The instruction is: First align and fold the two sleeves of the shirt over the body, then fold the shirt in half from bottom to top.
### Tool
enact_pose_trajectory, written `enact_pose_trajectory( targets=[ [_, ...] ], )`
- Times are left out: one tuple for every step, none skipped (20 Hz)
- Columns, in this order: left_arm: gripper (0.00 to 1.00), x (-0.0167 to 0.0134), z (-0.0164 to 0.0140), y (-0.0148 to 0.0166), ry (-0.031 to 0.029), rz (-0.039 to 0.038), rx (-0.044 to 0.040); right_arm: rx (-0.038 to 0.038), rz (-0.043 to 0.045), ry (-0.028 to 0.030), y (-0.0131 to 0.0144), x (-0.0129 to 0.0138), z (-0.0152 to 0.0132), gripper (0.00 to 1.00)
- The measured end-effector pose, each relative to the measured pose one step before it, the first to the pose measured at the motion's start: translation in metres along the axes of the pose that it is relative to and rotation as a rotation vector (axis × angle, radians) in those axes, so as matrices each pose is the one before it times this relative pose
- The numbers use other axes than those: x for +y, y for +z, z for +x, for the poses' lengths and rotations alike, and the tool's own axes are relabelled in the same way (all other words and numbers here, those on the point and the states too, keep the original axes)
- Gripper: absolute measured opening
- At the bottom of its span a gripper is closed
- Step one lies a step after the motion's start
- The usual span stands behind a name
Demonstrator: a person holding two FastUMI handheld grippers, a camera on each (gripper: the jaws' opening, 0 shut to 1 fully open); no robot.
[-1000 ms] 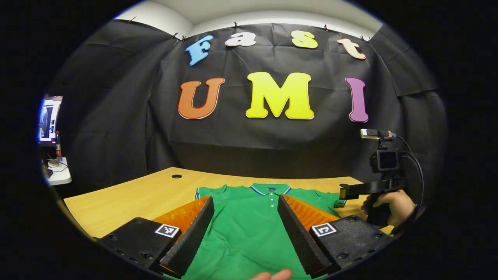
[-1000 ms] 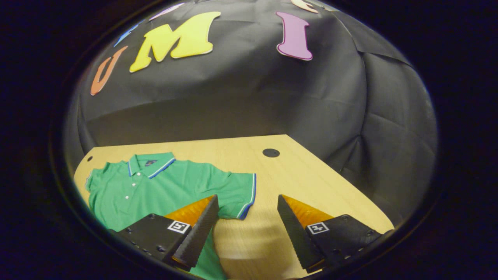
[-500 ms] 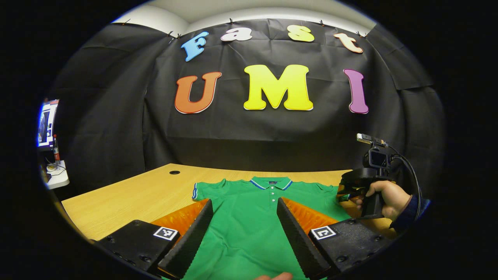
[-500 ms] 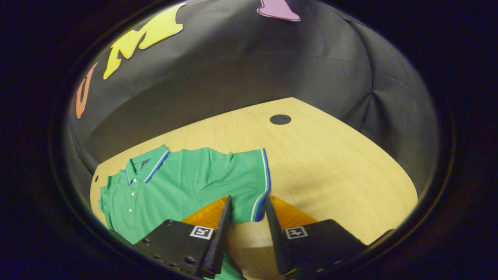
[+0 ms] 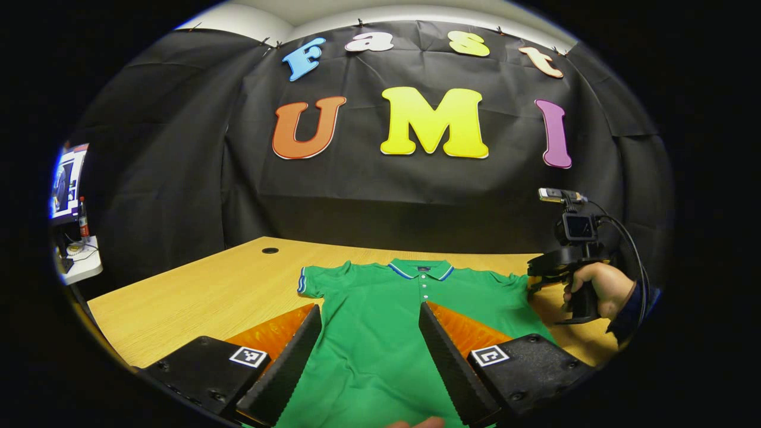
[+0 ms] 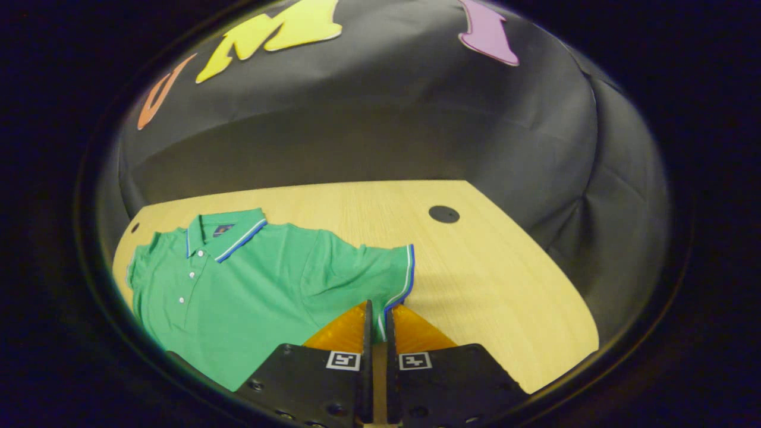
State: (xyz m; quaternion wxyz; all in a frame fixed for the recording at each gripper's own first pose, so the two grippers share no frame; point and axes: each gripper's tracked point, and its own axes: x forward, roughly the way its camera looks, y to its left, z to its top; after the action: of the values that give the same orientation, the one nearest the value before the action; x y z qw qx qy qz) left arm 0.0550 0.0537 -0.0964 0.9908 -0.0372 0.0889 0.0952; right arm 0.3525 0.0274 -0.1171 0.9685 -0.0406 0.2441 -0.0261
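On the wooden table (image 5: 196,297) the green polo shirt (image 5: 386,333) lies flat, face up, collar toward the wall, both sleeves spread out, so no fold is made yet. The right gripper (image 6: 376,315) has its fingers nearly closed on the striped cuff of the right sleeve (image 6: 380,276), apparently pinching it. The left gripper (image 5: 370,324) hangs wide open over the shirt body, holding nothing. Both sleeve folds and the bottom-to-top fold remain.

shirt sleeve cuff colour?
Cuff is blue with a white stripe, on the green shirt; clearest in the right gripper view.
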Motion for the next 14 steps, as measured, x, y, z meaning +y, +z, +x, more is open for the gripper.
enact_pose_trajectory(
  targets=[
    [1.00,0.00188,0.00200,-0.00201,0.00423,-0.00264,0.00501,-0.03339,-0.04672,-0.00022,0.00864,0.00450,-0.00527,0.09],
    [1.00,0.00102,0.00108,-0.00085,0.00097,-0.00417,0.00423,-0.03504,-0.04817,0.00282,0.00823,0.00606,-0.00480,0.08],
    [1.00,0.00024,0.00075,-0.00127,0.00107,-0.00369,0.00509,-0.03668,-0.05405,0.00209,0.00833,0.00897,-0.00411,0.08],
    [1.00,0.00133,0.00061,-0.00200,0.00323,-0.00310,0.00572,-0.04069,-0.05327,0.02125,0.00777,0.01286,-0.00403,0.09],
    [1.00,0.00092,0.00104,-0.00023,0.00379,0.00014,0.00413,-0.04058,-0.04757,0.03906,0.00806,0.01759,-0.00282,0.09],
    [1.00,0.00233,-0.00058,0.00031,0.00851,0.00145,-0.00032,-0.02793,-0.04925,0.03163,0.00355,0.01634,-0.00072,0.09],
    [1.00,0.00244,-0.00035,0.00160,0.00799,0.00027,-0.00724,-0.01871,-0.05724,0.03158,0.00317,0.01680,-0.00053,0.08],
    [1.00,0.00181,-0.00002,0.00244,0.00301,-0.00183,-0.00564,-0.01359,-0.04946,0.01317,-0.00015,0.01219,-0.00016,0.09],
    [1.00,0.00130,0.00077,0.00064,0.00246,-0.00397,-0.00486,-0.01117,-0.04031,0.01576,-0.00011,0.01197,-0.00039,0.09],
    [1.00,0.00249,-0.00032,0.00132,0.00466,-0.00671,-0.00357,-0.00446,-0.02859,0.02835,-0.00126,0.01230,-0.00112,0.29],
    [1.00,0.00259,0.00024,-0.00073,0.00416,-0.00478,0.00100,-0.00243,-0.01268,0.02796,-0.00004,0.01320,-0.00383,0.49],
    [1.00,0.00175,0.00147,-0.00143,0.00397,-0.00340,0.00413,0.00229,0.00247,0.02778,-0.00270,0.00892,0.00254,0.69],
    [1.00,0.00198,0.00148,-0.00093,0.00394,-0.00226,0.00496,0.00271,0.01017,0.01443,-0.00108,0.00655,-0.00154,0.75],
    [1.00,0.00170,0.00046,-0.00011,0.00427,0.00036,0.00344,-0.00499,0.01375,0.00371,0.00069,0.00368,-0.00581,0.87]
  ],
)
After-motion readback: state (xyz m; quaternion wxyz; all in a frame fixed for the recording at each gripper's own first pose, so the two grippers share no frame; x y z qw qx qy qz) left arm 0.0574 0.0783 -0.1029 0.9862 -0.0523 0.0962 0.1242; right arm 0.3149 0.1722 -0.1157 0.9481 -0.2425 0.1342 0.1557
